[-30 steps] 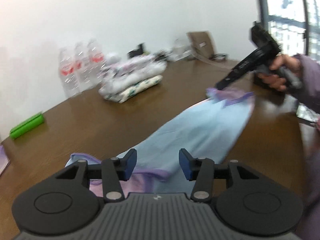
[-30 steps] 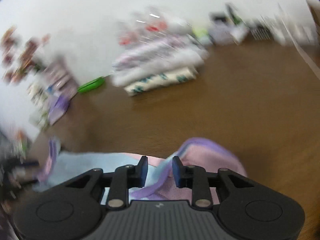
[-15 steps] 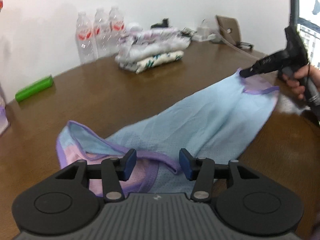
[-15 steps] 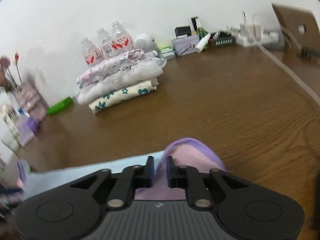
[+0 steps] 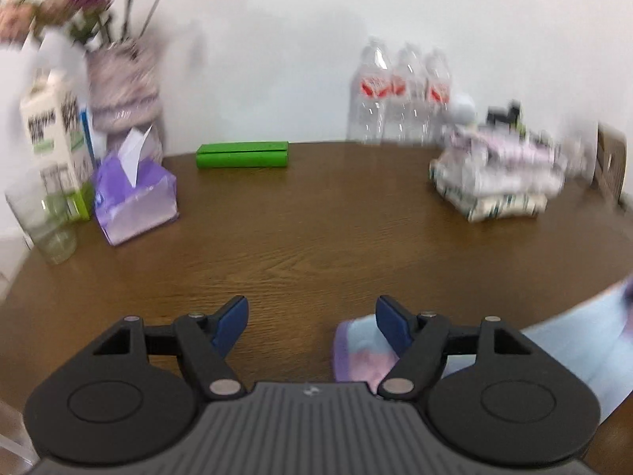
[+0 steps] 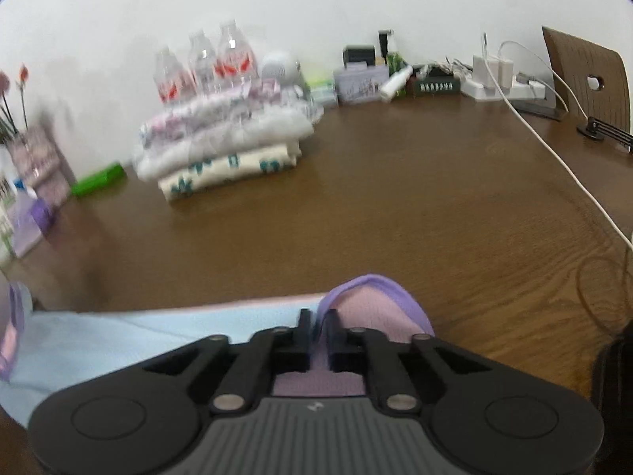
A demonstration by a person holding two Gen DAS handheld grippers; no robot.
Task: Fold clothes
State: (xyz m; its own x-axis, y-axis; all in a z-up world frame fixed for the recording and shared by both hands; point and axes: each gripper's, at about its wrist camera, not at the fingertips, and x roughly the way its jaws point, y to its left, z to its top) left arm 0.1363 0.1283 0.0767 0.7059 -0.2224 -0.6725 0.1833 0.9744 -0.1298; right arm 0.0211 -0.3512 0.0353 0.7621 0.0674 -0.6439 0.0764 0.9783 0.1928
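Observation:
A light blue garment with purple trim and a pink inside lies on the brown wooden table (image 5: 300,237). In the left wrist view its purple-edged end (image 5: 356,352) sits under my right fingertip, and the blue cloth runs off to the right. My left gripper (image 5: 311,318) is open wide and empty above the table. In the right wrist view the garment (image 6: 130,336) stretches to the left, and my right gripper (image 6: 317,322) is shut on its purple-trimmed pink edge (image 6: 376,297).
A stack of folded clothes (image 6: 225,150) stands at the back, with three water bottles (image 5: 399,95) behind it. A green case (image 5: 242,154), a purple tissue box (image 5: 134,202), a glass (image 5: 51,221), a carton and a flower vase stand on the left. Chargers and a white cable (image 6: 554,150) lie on the right.
My left gripper has opened wider and swung left, off the garment's end toward the tissue box side. My right gripper has closed on the purple-trimmed edge.

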